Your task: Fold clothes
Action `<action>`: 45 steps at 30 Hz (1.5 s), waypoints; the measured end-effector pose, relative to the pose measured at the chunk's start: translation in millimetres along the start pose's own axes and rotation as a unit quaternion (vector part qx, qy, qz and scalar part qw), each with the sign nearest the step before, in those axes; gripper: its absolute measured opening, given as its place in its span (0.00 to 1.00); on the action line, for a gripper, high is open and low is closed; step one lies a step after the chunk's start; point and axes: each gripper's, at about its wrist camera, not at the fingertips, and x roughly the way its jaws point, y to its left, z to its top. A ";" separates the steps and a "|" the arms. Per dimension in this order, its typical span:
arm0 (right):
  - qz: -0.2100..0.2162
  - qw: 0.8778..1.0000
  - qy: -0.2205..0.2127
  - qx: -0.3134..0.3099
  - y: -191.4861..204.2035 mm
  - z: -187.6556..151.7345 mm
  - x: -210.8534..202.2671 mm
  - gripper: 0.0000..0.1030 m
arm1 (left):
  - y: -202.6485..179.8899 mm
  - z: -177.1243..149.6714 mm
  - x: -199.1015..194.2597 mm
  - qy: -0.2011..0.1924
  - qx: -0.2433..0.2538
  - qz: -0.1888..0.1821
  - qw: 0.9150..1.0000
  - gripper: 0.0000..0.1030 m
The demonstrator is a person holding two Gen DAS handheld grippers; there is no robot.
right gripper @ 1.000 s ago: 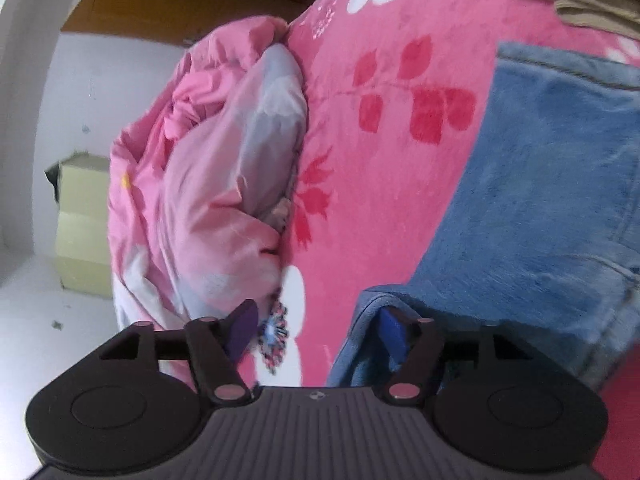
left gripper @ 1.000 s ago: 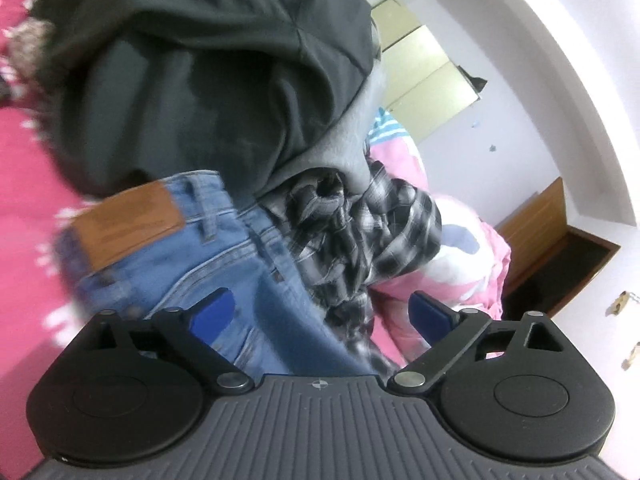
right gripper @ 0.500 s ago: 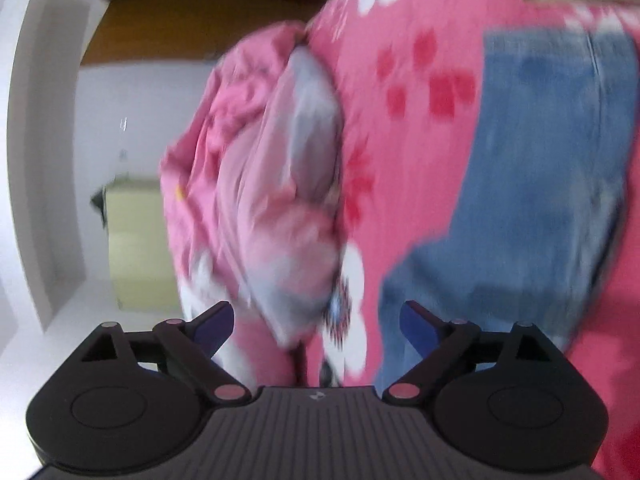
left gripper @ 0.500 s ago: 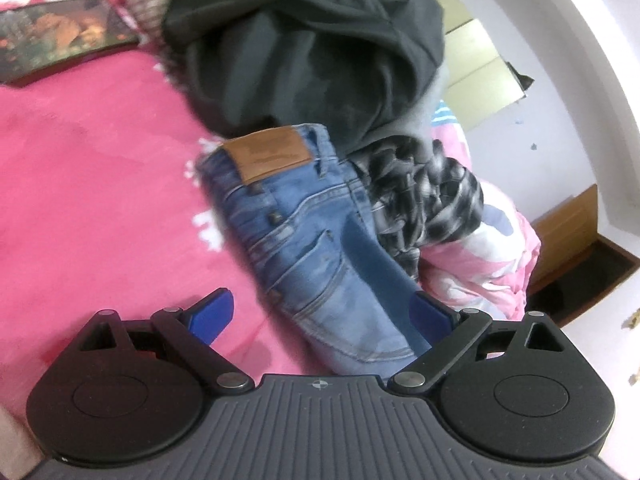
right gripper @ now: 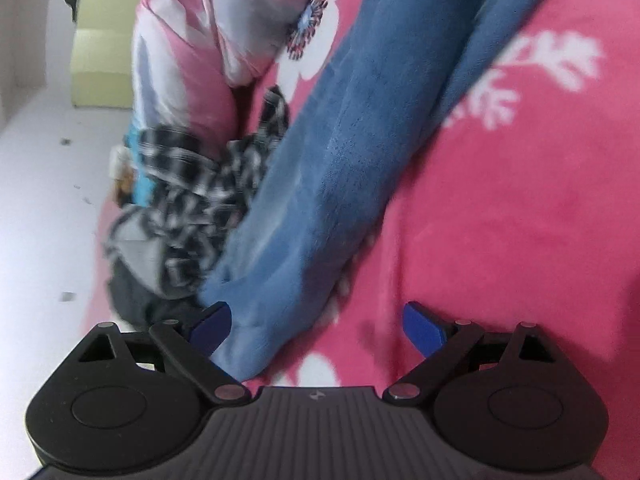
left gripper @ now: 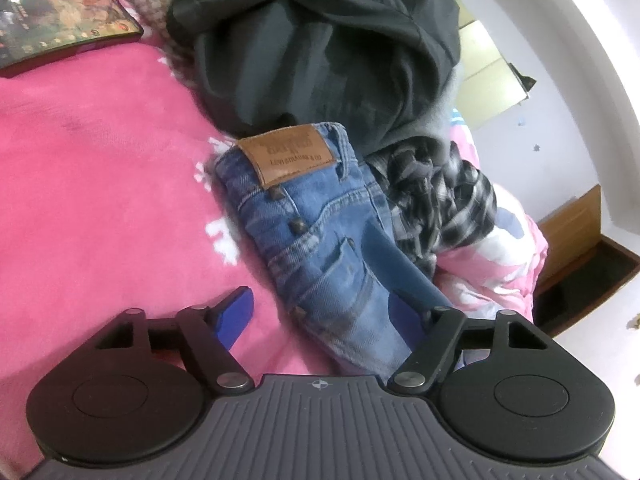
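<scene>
Blue jeans (left gripper: 320,240), folded lengthwise with a brown leather patch (left gripper: 294,154) at the waist, lie on a pink flowered blanket (left gripper: 100,180). My left gripper (left gripper: 320,316) straddles the jeans below the waist. Its jaws are closing: one pad is over the denim and the other is still off it, over the blanket. In the right wrist view the jeans (right gripper: 340,160) run away up the frame. My right gripper (right gripper: 316,326) is wide open at their near end, with the denim beside its left finger and not gripped.
A dark grey hoodie (left gripper: 320,40) and a black-and-white plaid shirt (left gripper: 436,200) are heaped against the jeans' waist. A pink quilt (left gripper: 492,272) lies at the bed's edge. A dark flat book (left gripper: 60,24) rests on the blanket. Yellowish boxes (right gripper: 104,52) stand on the floor.
The left gripper drew back and sank until the whole jeans waist showed, and its jaws narrowed. The right gripper let go of the denim edge, opened wide and swung along the jeans towards the plaid shirt.
</scene>
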 end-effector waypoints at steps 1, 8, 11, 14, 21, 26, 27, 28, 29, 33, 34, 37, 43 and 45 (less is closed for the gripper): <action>-0.007 1.000 -0.006 -0.002 5.0 3.2 6.0 0.96 | 1.1 2.2 4.4 -0.001 -0.001 0.001 1.000 0.67; -0.038 0.997 -0.061 -0.008 25.5 29.8 47.6 0.99 | 3.7 16.8 33.8 -0.003 -0.010 -0.008 1.000 0.61; -0.049 0.995 -0.084 -0.002 28.9 34.1 56.2 1.00 | 4.6 17.0 39.7 -0.013 -0.008 -0.014 1.000 0.60; -0.040 0.992 -0.122 0.000 27.6 29.8 56.3 1.00 | 6.6 15.8 40.5 -0.027 -0.014 -0.023 0.999 0.60; 0.013 0.982 -0.177 0.062 0.0 21.6 42.1 0.79 | 16.4 19.0 36.6 -0.029 -0.042 -0.043 0.998 0.56; 0.008 0.983 -0.174 0.064 7.5 36.3 54.3 0.84 | 11.3 16.5 38.5 -0.031 -0.022 -0.042 0.998 0.59; 0.010 0.981 -0.182 0.065 7.8 37.0 55.3 0.84 | 13.2 16.9 38.6 -0.033 -0.028 -0.047 0.998 0.58; 0.013 0.979 -0.194 0.066 7.7 36.1 57.3 0.83 | 15.0 17.3 38.8 -0.035 -0.034 -0.051 0.997 0.57; 0.013 0.976 -0.209 0.064 7.4 34.0 58.7 0.81 | 17.1 17.6 39.1 -0.037 -0.042 -0.053 0.997 0.52; -0.015 0.968 -0.242 0.056 7.6 27.0 60.5 0.42 | 26.5 17.6 37.3 -0.046 -0.073 -0.049 0.995 0.29; -0.017 0.967 -0.244 0.066 4.3 26.4 58.3 0.27 | 28.1 17.6 35.8 -0.047 -0.079 -0.051 0.994 0.29; 0.001 0.965 -0.244 0.095 -6.0 23.9 48.1 0.10 | 31.6 18.3 28.0 -0.045 -0.092 -0.065 0.993 0.25; 0.005 0.964 -0.260 0.063 9.7 7.3 21.2 0.08 | 32.9 16.1 2.2 -0.036 -0.101 -0.085 0.991 0.23; 0.008 0.965 -0.256 0.055 12.3 -0.8 10.6 0.08 | 33.0 13.5 -10.8 -0.033 -0.101 -0.090 0.990 0.23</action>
